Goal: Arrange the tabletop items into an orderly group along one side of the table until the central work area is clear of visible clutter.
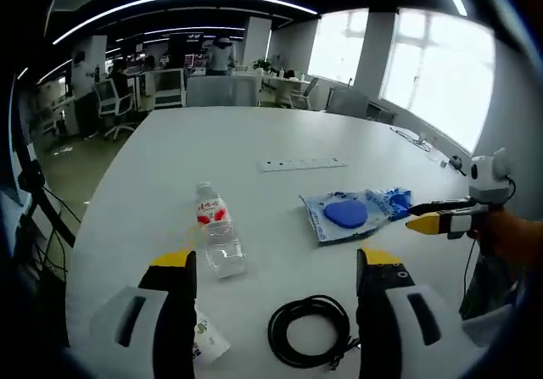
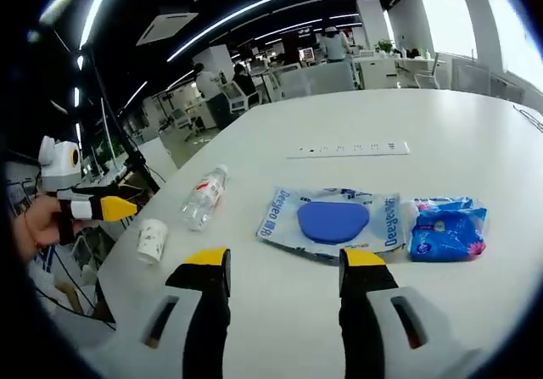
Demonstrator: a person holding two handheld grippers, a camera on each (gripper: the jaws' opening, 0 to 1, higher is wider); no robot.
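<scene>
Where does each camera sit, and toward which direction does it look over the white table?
Left gripper view: rides the left gripper, open, facing across the table; bottle and cable near, right gripper entering at right.
Right gripper view: rides the right gripper, open, over the blue packet; left gripper and a hand at left.
Shared: bottle, packet, power strip.

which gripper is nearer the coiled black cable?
Left. The black cable lies right between the open left gripper's jaws. The right gripper hovers farther off, by the blue packet.
</scene>
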